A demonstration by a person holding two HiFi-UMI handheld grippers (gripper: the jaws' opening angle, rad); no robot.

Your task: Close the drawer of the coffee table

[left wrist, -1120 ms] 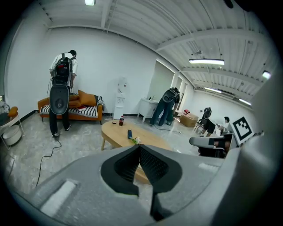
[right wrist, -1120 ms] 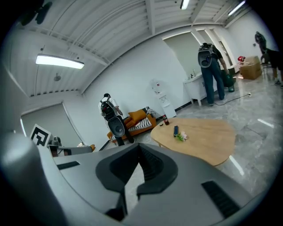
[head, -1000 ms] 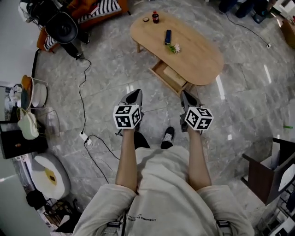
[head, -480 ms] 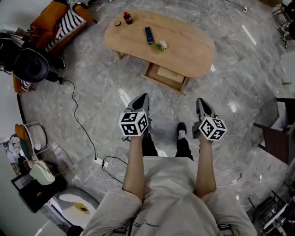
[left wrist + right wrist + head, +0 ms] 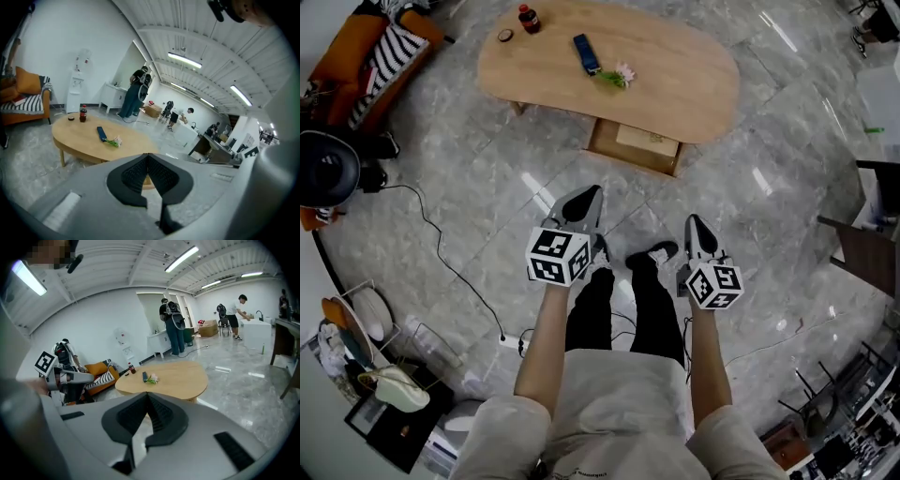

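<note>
An oval wooden coffee table [image 5: 675,80] stands ahead on the grey marble floor; it shows too in the left gripper view [image 5: 84,140] and the right gripper view [image 5: 178,378]. Its drawer [image 5: 639,146] hangs pulled out from the near side. My left gripper [image 5: 591,194] is held about a step short of the drawer, jaws shut and empty. My right gripper [image 5: 693,223] is beside it, further right, also shut on nothing. In both gripper views the jaw tips [image 5: 148,155] [image 5: 147,395] meet and hide the drawer.
On the tabletop lie a cola bottle [image 5: 527,18], a dark remote [image 5: 586,52], a small flower sprig [image 5: 617,76] and a lid [image 5: 504,35]. An orange sofa [image 5: 356,56], a fan [image 5: 326,167] and a floor cable [image 5: 450,267] are at left. People [image 5: 136,93] stand far behind.
The person has stepped closer to the table; the drawer now lies more squarely ahead. Both grippers stay shut and level, the right one a little lower.
</note>
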